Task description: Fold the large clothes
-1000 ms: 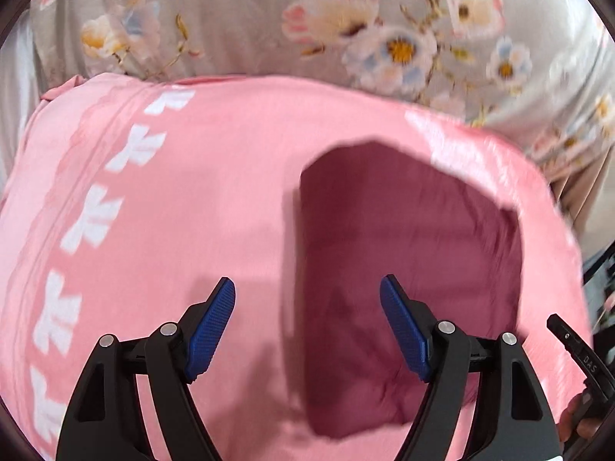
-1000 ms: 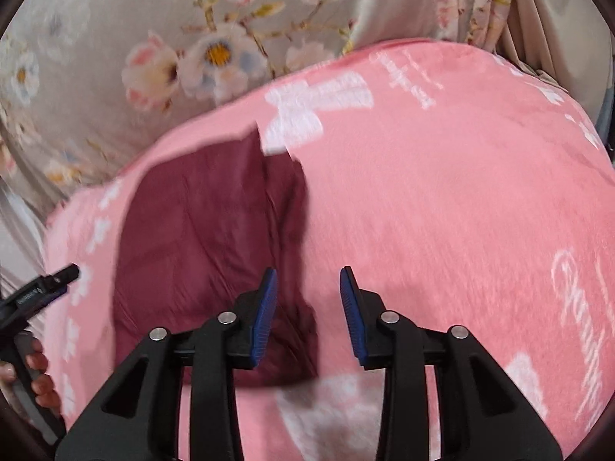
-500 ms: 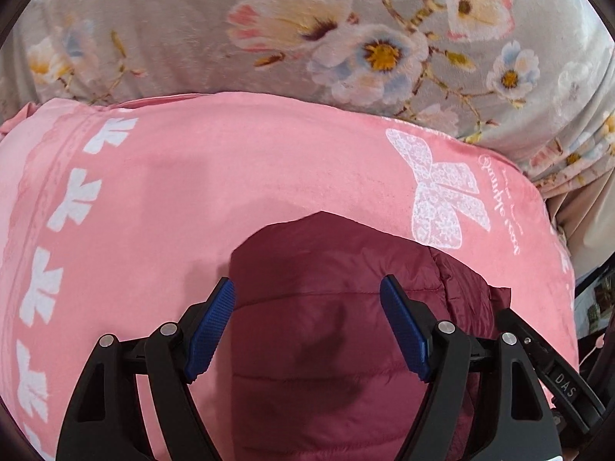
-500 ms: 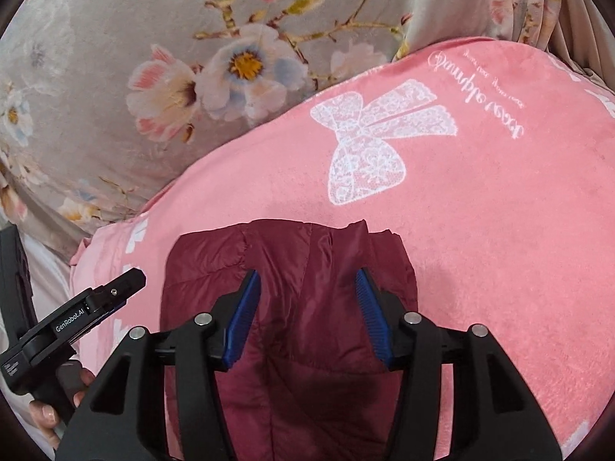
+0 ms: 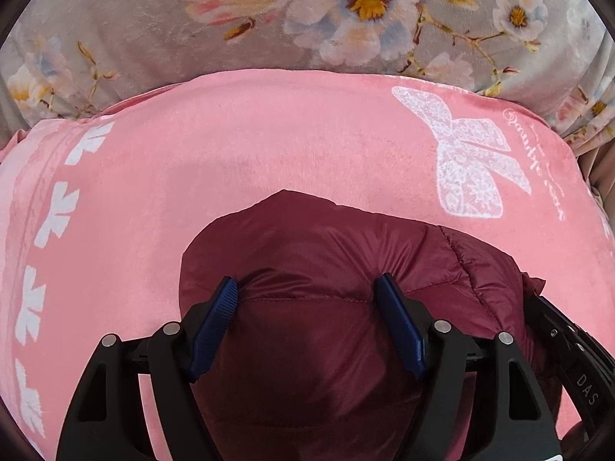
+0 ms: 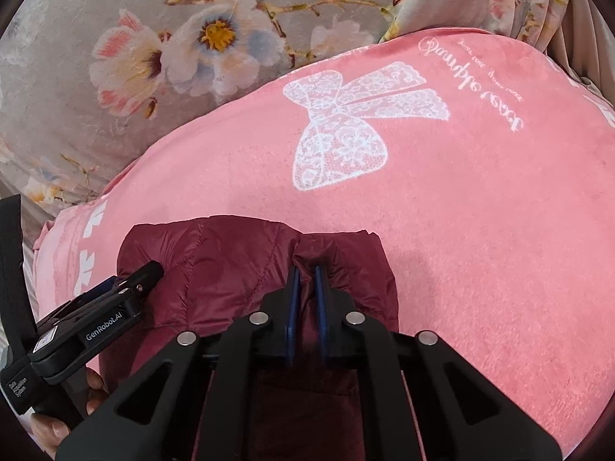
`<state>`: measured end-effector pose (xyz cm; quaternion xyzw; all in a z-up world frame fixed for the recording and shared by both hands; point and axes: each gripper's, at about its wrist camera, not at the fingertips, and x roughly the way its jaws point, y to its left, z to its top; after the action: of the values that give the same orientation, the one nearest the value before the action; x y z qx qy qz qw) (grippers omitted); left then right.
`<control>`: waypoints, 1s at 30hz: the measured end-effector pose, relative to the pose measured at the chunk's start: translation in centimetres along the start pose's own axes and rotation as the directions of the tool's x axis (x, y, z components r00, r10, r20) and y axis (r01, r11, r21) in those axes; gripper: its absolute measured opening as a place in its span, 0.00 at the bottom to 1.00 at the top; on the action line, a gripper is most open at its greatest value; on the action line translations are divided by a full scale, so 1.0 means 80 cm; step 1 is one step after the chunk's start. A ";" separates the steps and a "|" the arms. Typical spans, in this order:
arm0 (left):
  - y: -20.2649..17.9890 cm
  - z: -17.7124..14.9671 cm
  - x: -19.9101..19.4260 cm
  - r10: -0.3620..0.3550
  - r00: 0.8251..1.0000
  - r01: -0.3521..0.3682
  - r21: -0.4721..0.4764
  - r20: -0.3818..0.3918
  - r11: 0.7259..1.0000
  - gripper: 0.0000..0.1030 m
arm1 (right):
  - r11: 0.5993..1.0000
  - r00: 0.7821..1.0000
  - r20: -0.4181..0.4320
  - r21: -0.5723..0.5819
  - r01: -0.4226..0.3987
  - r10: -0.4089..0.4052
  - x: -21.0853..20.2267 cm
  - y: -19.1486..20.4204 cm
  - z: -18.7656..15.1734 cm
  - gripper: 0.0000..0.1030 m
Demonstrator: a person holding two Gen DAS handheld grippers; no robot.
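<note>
Nearest the cameras, the right claw [image 6: 305,274] is clamped on a pinch of the maroon puffer jacket [image 5: 338,253], the left claw [image 5: 307,288] straddles it open, the garment already a compact bundle on the pink blanket [image 5: 269,146], probably near finished.

Home bedrm, pink plush blanket [image 6: 480,230] w/ lace-bow print, grey floral bedding [image 5: 153,30] behind, soft bed surface

Both wrist cameras are looking steeply down, close over a folded maroon puffer jacket [image 5: 326,253] lying on a pink blanket [image 5: 269,146]. Left view is facing it from the left, right view from the right. Both are sharing the jacket, the white bow print [image 6: 353,130] and the floral fabric [image 5: 153,19] beyond.
</note>
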<state>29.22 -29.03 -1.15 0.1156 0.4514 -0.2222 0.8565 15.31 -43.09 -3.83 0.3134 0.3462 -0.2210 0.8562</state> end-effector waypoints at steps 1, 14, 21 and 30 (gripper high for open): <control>-0.001 -0.001 0.004 0.009 1.000 -0.009 0.004 0.001 1.000 0.71 | 1.000 1.000 -0.003 -0.001 0.003 -0.003 0.004 0.000 -0.001 0.07; -0.018 -0.009 0.028 0.085 0.995 -0.087 0.028 0.043 0.996 0.78 | 1.000 1.000 -0.020 -0.026 0.012 -0.013 0.044 -0.005 -0.013 0.07; -0.024 -0.016 0.035 0.128 0.988 -0.131 0.041 0.083 0.991 0.80 | 0.997 0.999 0.017 -0.066 0.046 -0.045 0.049 0.000 -0.020 0.07; -0.033 -0.021 0.043 0.176 0.978 -0.183 0.054 0.109 0.982 0.82 | 0.993 0.996 0.049 -0.093 0.077 -0.073 0.051 0.005 -0.025 0.07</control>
<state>28.43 -31.61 -4.89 0.1716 0.3866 -0.1641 0.8911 17.38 -42.10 -7.80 0.2543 0.3481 -0.2434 0.8689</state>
